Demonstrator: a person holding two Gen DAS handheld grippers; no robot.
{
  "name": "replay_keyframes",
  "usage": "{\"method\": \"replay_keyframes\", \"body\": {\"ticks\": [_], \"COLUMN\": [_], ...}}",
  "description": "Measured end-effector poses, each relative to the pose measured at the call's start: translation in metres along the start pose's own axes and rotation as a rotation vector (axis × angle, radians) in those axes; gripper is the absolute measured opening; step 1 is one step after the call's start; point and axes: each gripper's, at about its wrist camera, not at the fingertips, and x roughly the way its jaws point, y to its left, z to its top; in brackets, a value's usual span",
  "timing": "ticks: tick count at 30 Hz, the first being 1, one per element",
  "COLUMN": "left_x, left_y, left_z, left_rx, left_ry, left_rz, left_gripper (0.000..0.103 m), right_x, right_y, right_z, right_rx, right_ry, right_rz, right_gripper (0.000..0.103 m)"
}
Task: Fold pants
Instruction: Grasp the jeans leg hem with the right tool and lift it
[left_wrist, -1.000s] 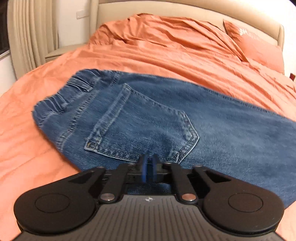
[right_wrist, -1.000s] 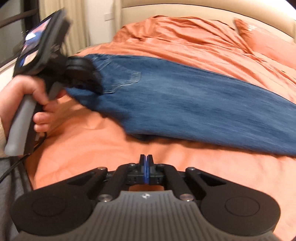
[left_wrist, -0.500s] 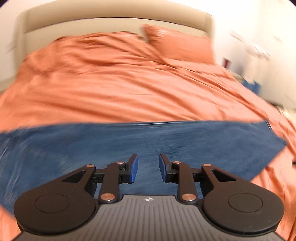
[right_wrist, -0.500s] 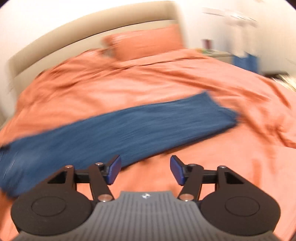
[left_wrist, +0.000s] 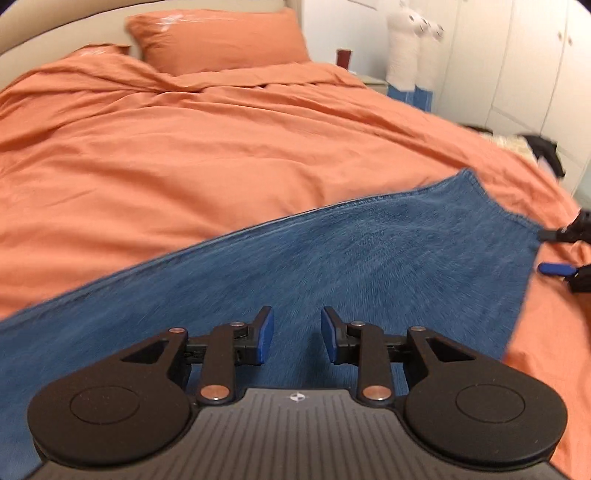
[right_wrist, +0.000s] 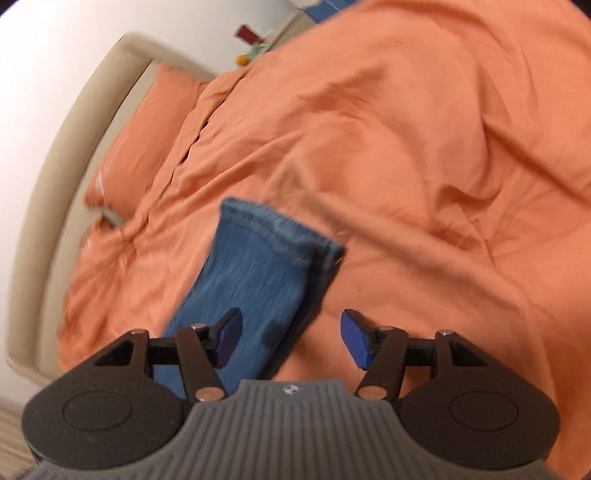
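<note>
Left wrist view: the left claw (left_wrist: 294, 334) hangs narrowly parted, empty, over blue pants (left_wrist: 332, 266) spread on an orange duvet (left_wrist: 184, 147).
Right wrist view: the right claw (right_wrist: 290, 341) gapes wide and empty above the pants' hem end (right_wrist: 273, 236); a beige headboard (right_wrist: 55, 177) curves left.

The left wrist camera sits low and close over the pants (left_wrist: 332, 266), looking along the bed (left_wrist: 184, 147) toward the pillow (left_wrist: 218, 37). The right wrist camera looks from near the pants' hem end (right_wrist: 258, 266), tilted and blurry, maybe from higher up. Both see pants, bed and pillow (right_wrist: 147, 122).
</note>
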Motion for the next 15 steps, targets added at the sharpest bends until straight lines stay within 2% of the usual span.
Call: {"method": "replay_keyframes", "body": {"ticks": [7,10,11,15], "left_x": [0.052,0.065,0.069,0.078], "left_y": [-0.005,-0.007,-0.007,-0.013], "left_z": [0.028,0.035,0.036,0.038], "left_rx": [0.064,0.081,0.084,0.102], "left_ry": [-0.007,0.001,0.007,-0.002], "left_rz": [0.055,0.073,0.077,0.086], "left_gripper": [0.036,0.036,0.036,0.035], "right_x": [0.022,0.028,0.03,0.032], "right_y": [-0.019,-0.02,-0.021,-0.022], "right_z": [0.012,0.014,0.014,0.015], "right_rx": [0.03,0.019,0.023,0.013], "right_ry": [-0.013,-0.024,-0.034,-0.056], "right_rz": [0.081,0.085,0.078,0.08], "right_gripper": [0.044,0.034,0.026,0.018]}}
